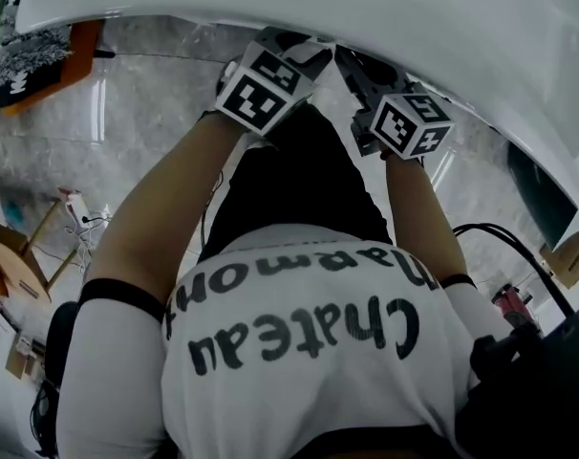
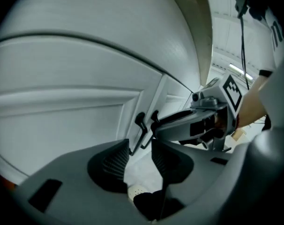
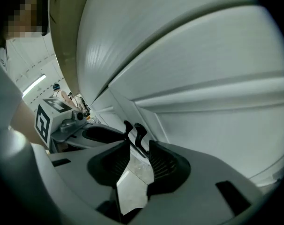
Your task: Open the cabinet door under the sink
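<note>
Centrally, the cabinet door [image 2: 62,111] under the sink stands shut, its white panelled face filling the left and middle of the left gripper view. A second leaf [image 3: 217,125] fills the right of the right gripper view. Two black bar handles [image 2: 141,124] sit side by side at the seam where the leaves meet, just beyond my jaw tips in both gripper views.

My left hand-held gripper [image 2: 140,146] is released, jaws apart, with nothing between the pads; the nearer handle lies just ahead of the gap. My right hand-held gripper [image 3: 139,150] is likewise released and empty, its gap lined up below the pair of handles. The two tools sit close together, each visible in the other's view.

Step in hand, as I judge it: the approach to a handle. To do it well, I should set one jaw gap squarely over a single bar, so that the pads close on that bar alone, then pull outward along the door's arc.

Clearance: the white sink front [image 1: 270,17] overhangs at the top of the head view, just above both marker cubes, leaving little room upward. Bare tiled floor [image 1: 146,113] shows at upper left. My own body stands close behind and would probably crowd the swing.
</note>
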Available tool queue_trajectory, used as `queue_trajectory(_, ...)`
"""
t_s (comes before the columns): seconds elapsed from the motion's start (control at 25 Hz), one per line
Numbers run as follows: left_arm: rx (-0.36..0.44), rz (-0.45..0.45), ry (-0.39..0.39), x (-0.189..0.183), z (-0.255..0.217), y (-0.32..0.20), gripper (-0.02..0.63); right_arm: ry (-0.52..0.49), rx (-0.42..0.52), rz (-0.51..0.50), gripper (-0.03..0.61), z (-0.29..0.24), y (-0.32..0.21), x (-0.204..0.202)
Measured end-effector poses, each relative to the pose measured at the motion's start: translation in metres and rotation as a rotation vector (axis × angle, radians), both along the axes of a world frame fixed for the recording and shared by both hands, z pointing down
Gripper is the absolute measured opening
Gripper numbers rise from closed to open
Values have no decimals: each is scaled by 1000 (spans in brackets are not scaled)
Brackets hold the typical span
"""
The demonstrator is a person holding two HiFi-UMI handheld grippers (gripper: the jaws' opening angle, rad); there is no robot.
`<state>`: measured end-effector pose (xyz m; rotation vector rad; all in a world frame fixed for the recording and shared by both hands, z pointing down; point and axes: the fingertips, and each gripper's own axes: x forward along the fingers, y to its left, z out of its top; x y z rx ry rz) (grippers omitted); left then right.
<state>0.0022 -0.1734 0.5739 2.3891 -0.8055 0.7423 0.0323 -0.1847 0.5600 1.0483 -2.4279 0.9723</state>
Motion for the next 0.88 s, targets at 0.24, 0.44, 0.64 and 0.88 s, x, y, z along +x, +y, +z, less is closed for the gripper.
queue_trajectory(0.24, 37, 55, -25, 10, 6, -9, 119, 53, 1, -70, 81, 5, -2, -2)
queue_trajectory(0.44, 57, 69, -69, 15, 9, -12, 66, 38, -13, -96, 71, 6, 2, -3)
queue_trajectory(0.64, 76, 97, -59, 16, 7, -4, 58, 26, -19, -96, 67, 6, 4, -3)
queue_trajectory(0.88, 117, 123, -105, 17, 8, 7, 55, 106, 11, -169, 54, 4, 14, -4)
